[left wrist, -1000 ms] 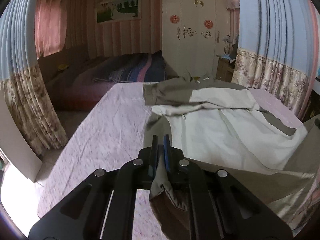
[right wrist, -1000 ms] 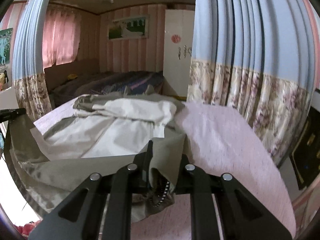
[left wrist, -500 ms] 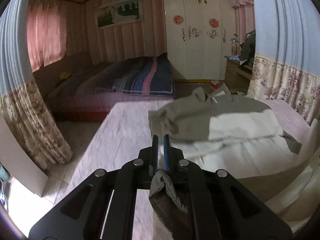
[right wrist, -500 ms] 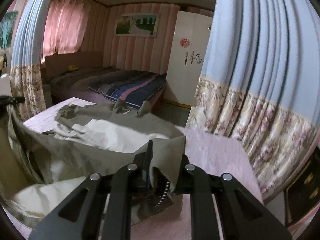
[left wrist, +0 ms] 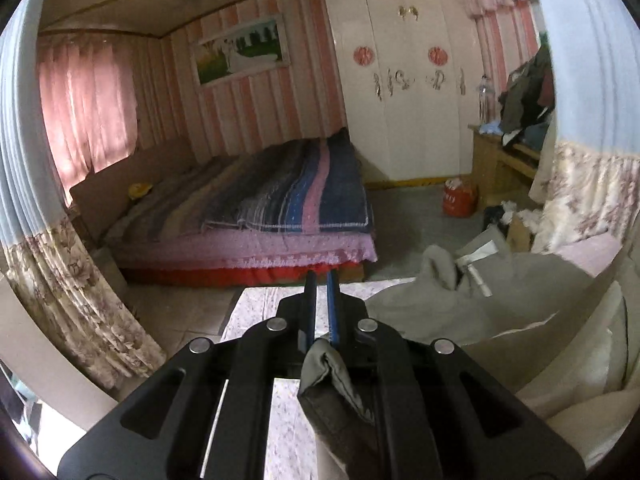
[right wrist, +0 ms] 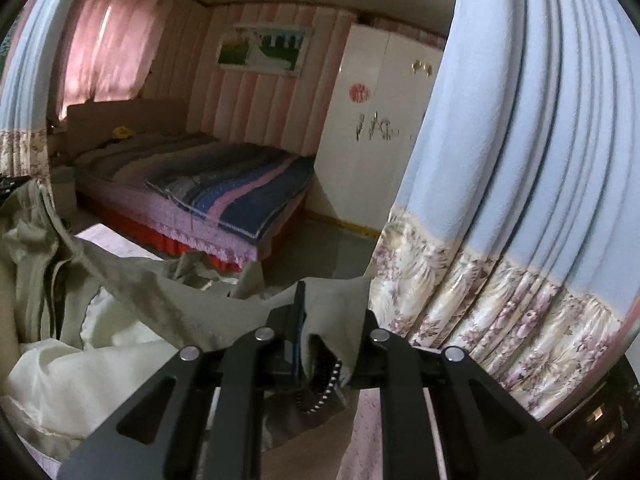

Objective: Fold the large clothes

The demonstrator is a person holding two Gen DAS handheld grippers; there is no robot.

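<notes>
Garment under handling is a large olive-grey jacket [left wrist: 460, 308] with a cream lining [right wrist: 80, 364], held off the surface at two points. Left gripper [left wrist: 321, 304] has its jaws narrowed onto a thick, doubled hem corner, which bunches behind the blue-edged fingers [left wrist: 332, 312] and hangs below them. Right gripper [right wrist: 308, 312] has its jaws closed on another corner of the same edge; a zipper [right wrist: 324, 388] with pale teeth dangles just beneath them.

Most of the cloth sags between the two jaws and to their inner sides, its far collar end heaped ahead of the left jaws on a pink patterned sheet [left wrist: 260, 304]. Whether that surface is a table or a second bed cannot be told.

Judgement on handling: the shell looks like a soft, matte woven fabric of moderate weight, the lining thinner, smoother and likely slippery, so layers may slide against each other. Nothing here is fragile. Seamed corners and hems give the firmest purchase; the present holds suit that.

Beyond the jaws stands a bed [left wrist: 288, 208] with a striped blanket, a white wardrobe [left wrist: 404, 92], and pleated blue curtain [right wrist: 532, 140] with floral border, close on the right.
</notes>
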